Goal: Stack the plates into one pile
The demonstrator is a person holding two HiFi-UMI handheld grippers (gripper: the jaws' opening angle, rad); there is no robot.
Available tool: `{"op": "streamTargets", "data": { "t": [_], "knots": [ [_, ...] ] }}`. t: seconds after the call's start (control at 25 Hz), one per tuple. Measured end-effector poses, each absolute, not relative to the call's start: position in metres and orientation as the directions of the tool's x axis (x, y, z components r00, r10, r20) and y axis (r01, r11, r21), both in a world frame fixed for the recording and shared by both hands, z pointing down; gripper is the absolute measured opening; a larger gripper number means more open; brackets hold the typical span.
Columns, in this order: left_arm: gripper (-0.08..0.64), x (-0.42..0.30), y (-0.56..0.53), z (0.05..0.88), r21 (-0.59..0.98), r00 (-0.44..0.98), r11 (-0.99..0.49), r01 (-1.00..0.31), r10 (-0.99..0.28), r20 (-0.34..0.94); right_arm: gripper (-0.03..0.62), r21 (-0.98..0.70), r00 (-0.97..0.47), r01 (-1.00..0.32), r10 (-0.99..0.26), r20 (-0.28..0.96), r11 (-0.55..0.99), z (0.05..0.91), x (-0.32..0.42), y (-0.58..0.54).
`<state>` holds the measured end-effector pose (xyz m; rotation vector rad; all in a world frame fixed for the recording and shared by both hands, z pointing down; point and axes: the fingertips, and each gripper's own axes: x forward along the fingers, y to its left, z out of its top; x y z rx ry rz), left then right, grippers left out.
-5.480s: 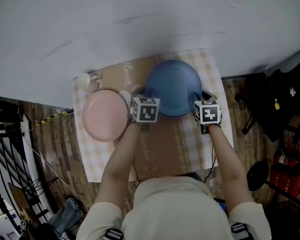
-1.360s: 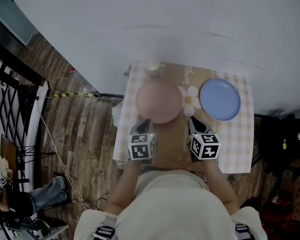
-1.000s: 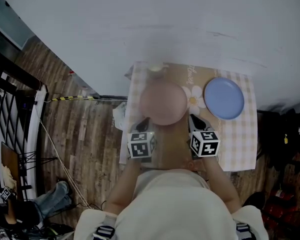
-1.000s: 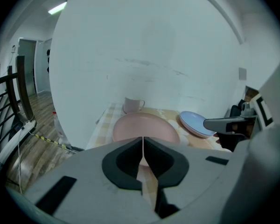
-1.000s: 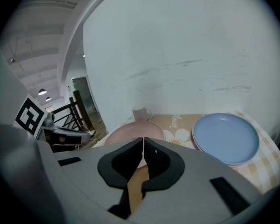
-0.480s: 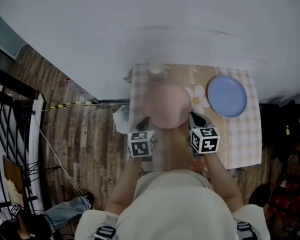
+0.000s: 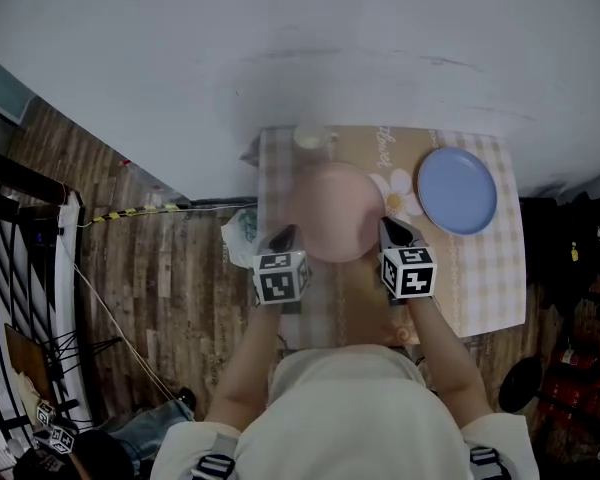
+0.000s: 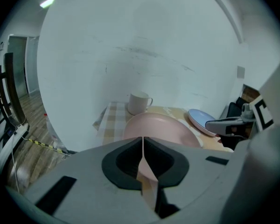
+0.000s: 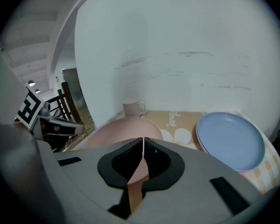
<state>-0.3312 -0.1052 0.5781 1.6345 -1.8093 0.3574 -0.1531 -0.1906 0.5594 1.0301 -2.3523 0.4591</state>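
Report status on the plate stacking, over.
Left gripper, right gripper: jaws shut on pink plate, near rim. Blue plate right of it on the cloth, not yet stacked. White mug behind, out of the way.

Round pink plate (image 7: 332, 213) pinched at near rim, round blue plate (image 7: 457, 190) lying flat to its right

One pink plate (image 7: 330, 213), one blue plate (image 7: 457, 190), one mug (image 7: 311, 138)

A home-like room: checked tablecloth (image 7: 485, 298), mug (image 8: 139, 101), wood-plank floor (image 7: 170, 268), plain white wall (image 7: 280, 48).
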Motion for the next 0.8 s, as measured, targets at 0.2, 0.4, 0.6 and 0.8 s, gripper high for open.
{"op": "streamTargets", "data": {
  "t": [0.2, 0.4, 0.6, 0.8],
  "knots": [
    [0.011, -0.341, -0.12, 0.584, 0.236, 0.017, 0.172, -0.956, -0.775, 0.632, 0.008, -0.074, -0.545, -0.763, -0.578, 0.608, 0.642, 0.571, -0.156, -0.202],
    [0.013, -0.353, -0.133, 0.592, 0.223, 0.014, 0.166, -0.961, -0.772, 0.636, 0.009, -0.06, -0.52, -0.772, -0.575, 0.631, 0.633, 0.585, -0.159, -0.21],
    [0.119, -0.362, -0.14, 0.605, 0.201, 0.007, 0.166, -0.965, -0.753, 0.659, 0.05, -0.051, -0.495, -0.784, -0.573, 0.653, 0.619, 0.597, -0.158, -0.215],
    [0.148, -0.363, -0.143, 0.618, 0.193, 0.015, 0.159, -0.968, -0.732, 0.681, 0.084, -0.024, -0.455, -0.801, -0.584, 0.672, 0.598, 0.608, -0.152, -0.219]
  ]
}}
